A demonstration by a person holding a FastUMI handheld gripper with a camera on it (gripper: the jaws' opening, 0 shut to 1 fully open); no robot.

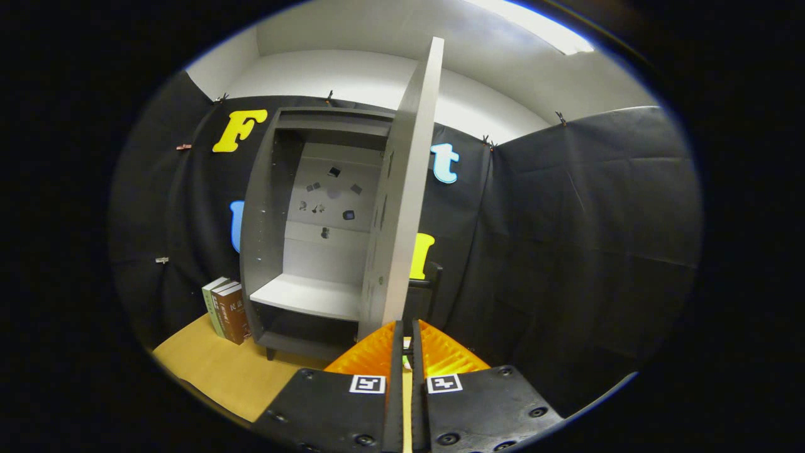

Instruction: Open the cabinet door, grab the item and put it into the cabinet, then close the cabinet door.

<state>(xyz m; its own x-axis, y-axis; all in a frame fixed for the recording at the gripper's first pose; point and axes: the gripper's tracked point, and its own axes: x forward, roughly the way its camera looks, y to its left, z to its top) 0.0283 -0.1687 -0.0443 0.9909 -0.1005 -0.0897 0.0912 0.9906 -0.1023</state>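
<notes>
**Cabinet door open, claw nearly closed at its edge**

The grey cabinet [314, 251] stands on the tan tabletop [220, 371], its door [405, 207] swung wide and seen almost edge-on, a flat matte panel. Inside, a pale smooth shelf [308, 297] sits above a darker lower compartment; small dark marks dot the back panel, too small to make out. The claw [405, 330] is narrow, its fingers close together with only a thin slit between them, just below the door's bottom corner; whether they pinch anything cannot be told. Square black-and-white markers sit on the finger bases. Books [227, 311] stand upright beside the cabinet's left wall, spine lettering too small to read.
</notes>
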